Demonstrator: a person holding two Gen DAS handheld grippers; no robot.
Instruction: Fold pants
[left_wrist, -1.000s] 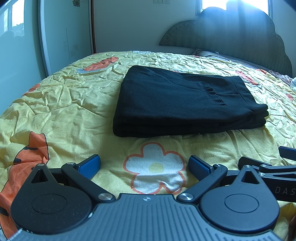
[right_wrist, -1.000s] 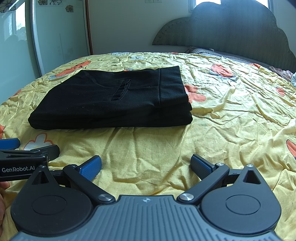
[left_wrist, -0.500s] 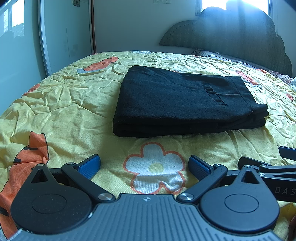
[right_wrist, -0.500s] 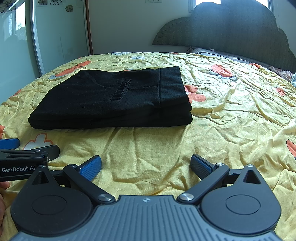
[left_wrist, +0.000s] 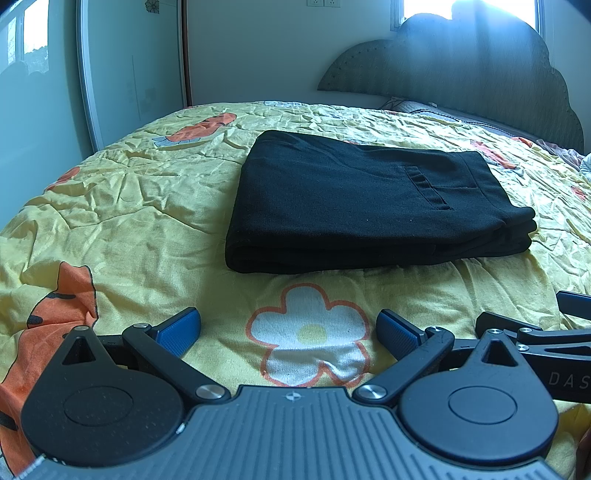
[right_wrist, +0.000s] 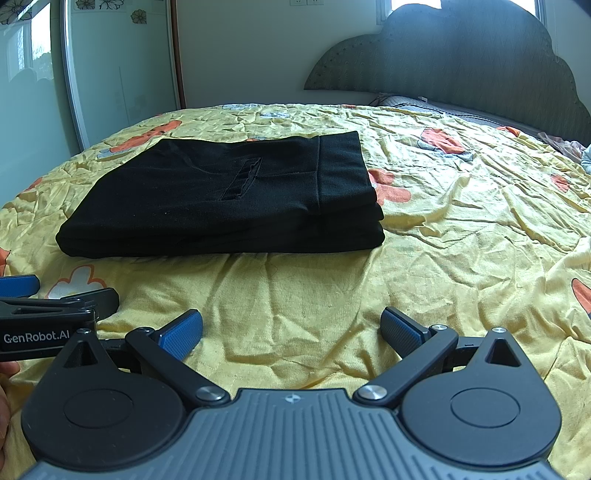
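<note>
The black pants (left_wrist: 362, 206) lie folded in a flat rectangular stack on the yellow bedspread; they also show in the right wrist view (right_wrist: 229, 199). My left gripper (left_wrist: 288, 330) is open and empty, low over the bedspread just in front of the stack. My right gripper (right_wrist: 291, 330) is open and empty, in front of the stack's right end. Each gripper shows at the edge of the other's view: the right one (left_wrist: 576, 314) and the left one (right_wrist: 55, 295).
The yellow bedspread (right_wrist: 461, 229) with orange and white flower prints covers the bed. A dark scalloped headboard (right_wrist: 461, 62) stands at the back. A mirrored wardrobe door (left_wrist: 129, 74) is at the left. Crumpled cloth (right_wrist: 565, 144) lies at the far right.
</note>
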